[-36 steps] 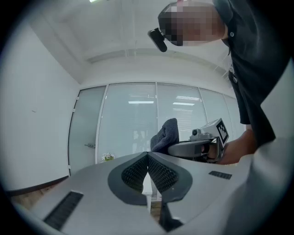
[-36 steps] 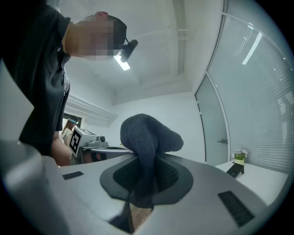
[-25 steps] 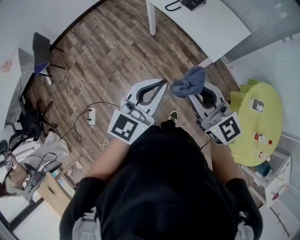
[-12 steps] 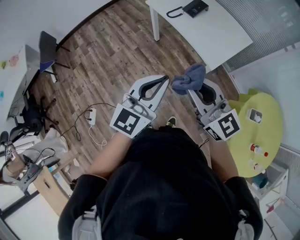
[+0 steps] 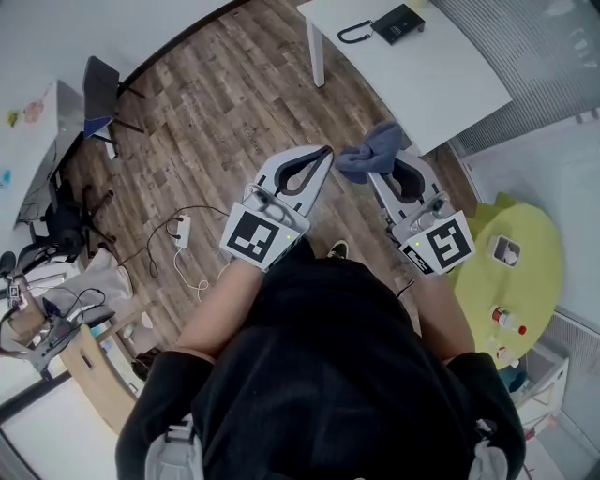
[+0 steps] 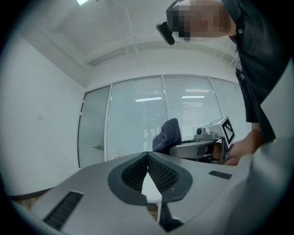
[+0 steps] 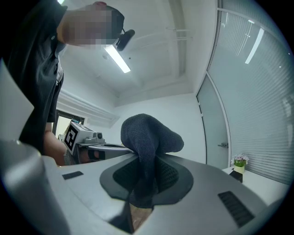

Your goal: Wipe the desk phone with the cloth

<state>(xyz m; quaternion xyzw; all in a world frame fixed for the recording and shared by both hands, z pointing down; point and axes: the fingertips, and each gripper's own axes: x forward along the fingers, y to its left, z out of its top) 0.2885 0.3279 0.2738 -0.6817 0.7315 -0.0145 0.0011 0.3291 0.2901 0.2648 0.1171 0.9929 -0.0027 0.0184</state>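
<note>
The left hand-held gripper point(image 5: 322, 156) is held out at waist height over the wooden floor point(image 5: 216, 112), pointing forward. In the left gripper view its jaws point(image 6: 148, 155) meet at the tips and have nothing between them. It looks to be kept free for now, perhaps so it can steady the phone once wiping begins.

Just to its right, close but not touching, is the blue-grey cloth point(image 5: 372, 156). It bunches up in a soft lump above the tips of the right hand-held gripper point(image 5: 382, 174). In the right gripper view the jaws point(image 7: 146, 160) are closed on a fold of the cloth point(image 7: 146, 135). Most of the fabric sits beyond the pads, and a tail hangs down between them. Held this way, a loose wad leads the gripper, which suits rubbing a surface without the hard jaws scraping it.

The phone point(image 5: 396, 21), the thing to be wiped, lies well ahead of both grippers, on the near part of the white surface point(image 5: 450, 75). It is well apart from the cloth, so wiping has not begun. I judge this to be the approach, with the cloth carried ready and both grippers aimed roughly towards the phone.

Further right is a yellow surface point(image 5: 511, 272) with small items on it, which seems to have no part in the task.
</note>
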